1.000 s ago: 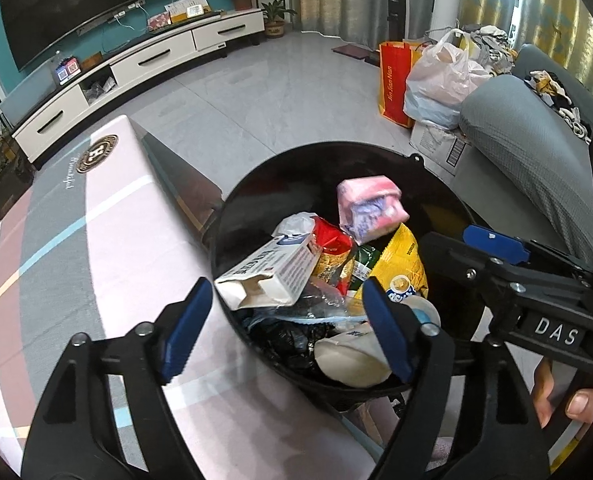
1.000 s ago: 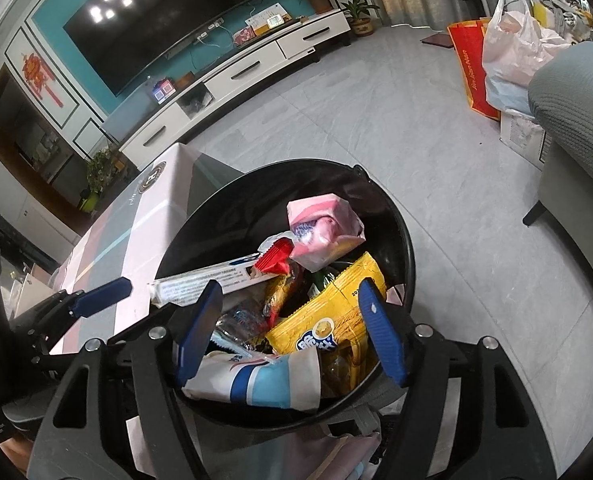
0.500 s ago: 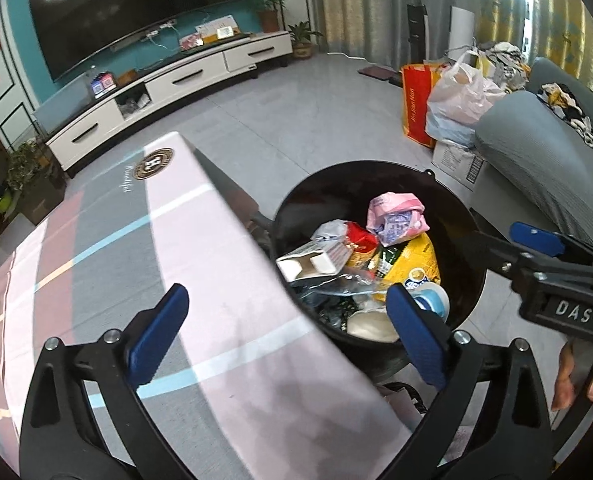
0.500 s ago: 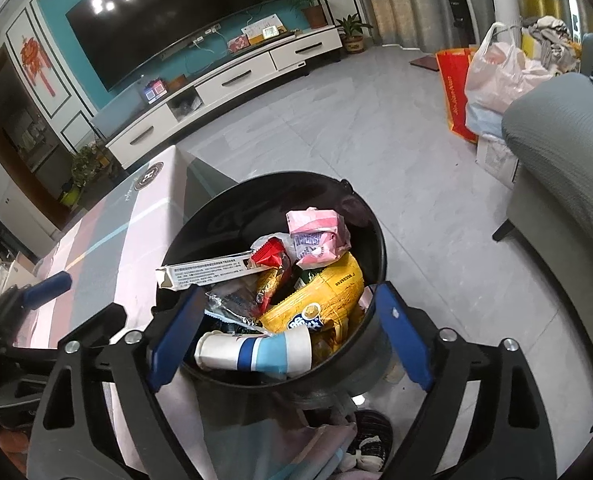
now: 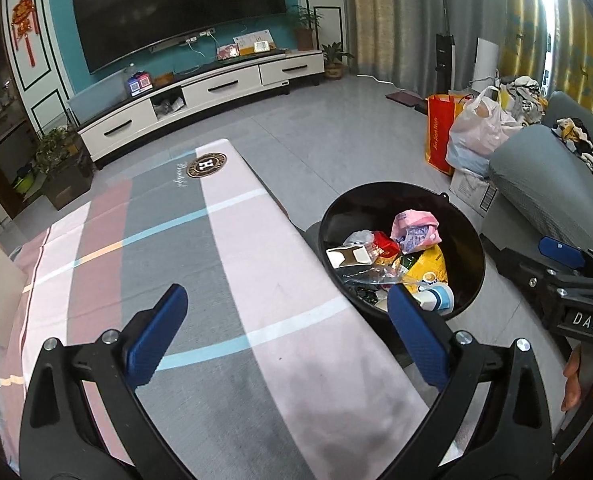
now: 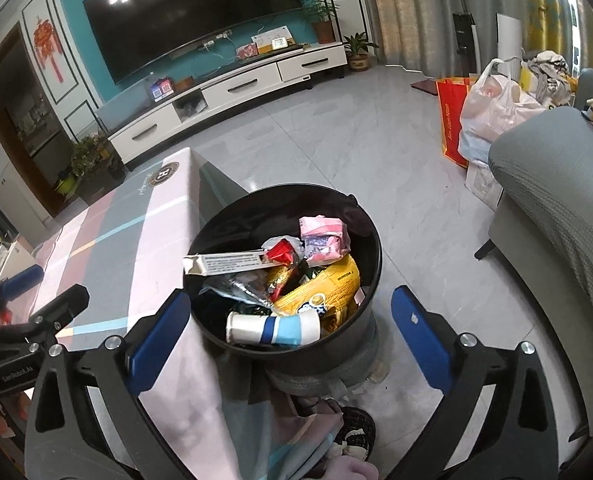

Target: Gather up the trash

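The bin (image 6: 370, 240) stands on the floor just beside the table (image 5: 232, 264), at about 2 o'clock from the left gripper (image 5: 284, 334) and at 12 o'clock from the right gripper (image 6: 288, 336). It is filled with trash nearly to the rim.

The left gripper's fingers are spread wide over the tablecloth, with nothing between them. The right gripper's jaws are opening; nothing is pressed by their pads, although the bin's near rim is framed between them.

The step in hand is judged to be a pull-away from the bin with both grippers empty. It is best done by lifting clear of the rim so that no protruding piece is snagged, and by keeping the fingers wide for the next pick. No loose trash is seen on the visible part of the table, so the task may be nearly done.

In the right wrist view the box (image 6: 226, 264) is laid with its long axis running from 9 to 3 o'clock, its open end pointing to 9 and overhanging the rim. The cup (image 6: 272, 328) lies on its side along the same axis, mouth towards 9 o'clock.
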Tool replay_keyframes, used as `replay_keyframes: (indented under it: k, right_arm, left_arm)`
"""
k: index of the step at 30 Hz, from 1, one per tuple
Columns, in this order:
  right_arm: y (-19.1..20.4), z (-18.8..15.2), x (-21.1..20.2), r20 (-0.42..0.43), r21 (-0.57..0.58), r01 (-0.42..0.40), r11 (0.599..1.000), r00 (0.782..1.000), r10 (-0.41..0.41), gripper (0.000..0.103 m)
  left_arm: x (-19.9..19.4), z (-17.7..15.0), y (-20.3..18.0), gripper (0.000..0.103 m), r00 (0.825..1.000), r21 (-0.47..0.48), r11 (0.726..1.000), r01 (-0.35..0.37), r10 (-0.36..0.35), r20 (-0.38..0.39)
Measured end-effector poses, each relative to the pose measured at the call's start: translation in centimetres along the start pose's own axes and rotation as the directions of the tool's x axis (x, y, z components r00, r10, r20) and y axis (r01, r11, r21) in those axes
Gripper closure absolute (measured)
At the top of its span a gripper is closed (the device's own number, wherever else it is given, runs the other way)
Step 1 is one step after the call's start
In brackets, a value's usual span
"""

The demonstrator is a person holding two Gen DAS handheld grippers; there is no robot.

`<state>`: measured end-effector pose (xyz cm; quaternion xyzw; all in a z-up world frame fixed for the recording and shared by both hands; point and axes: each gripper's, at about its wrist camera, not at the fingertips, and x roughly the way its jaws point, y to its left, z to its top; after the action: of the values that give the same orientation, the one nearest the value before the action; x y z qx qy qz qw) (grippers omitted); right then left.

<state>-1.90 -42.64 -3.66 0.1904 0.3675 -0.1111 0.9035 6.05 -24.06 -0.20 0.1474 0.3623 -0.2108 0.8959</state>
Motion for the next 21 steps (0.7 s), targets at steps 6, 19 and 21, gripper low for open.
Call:
replay_keyframes:
  k: [6, 19, 21]
  right_arm:
    - [1.3, -0.5, -1.6, 0.006, -0.040, 0.001, 0.999, 1.000, 0.000, 0.004]
    - [3.7, -1.1, -5.1, 0.030, -0.084, 0.002, 0.996, 1.000, 0.000, 0.003]
    - [4.1, -1.3, -5.7, 0.034, -0.087, -0.001, 0.996, 0.999, 0.004, 0.003]
  left_arm:
    - [-2.7, -0.6, 1.1, 0.003, 1.000, -0.038, 0.999, 0.009, -0.008, 0.026]
    - [-7.6, -1.2, 3.4, 0.003, 0.999, -0.125, 0.992, -0.006, 0.010, 0.035]
    - [-8.4, -1.3, 3.4, 0.003, 0.999, -0.123, 0.992, -0.021, 0.027, 0.042]
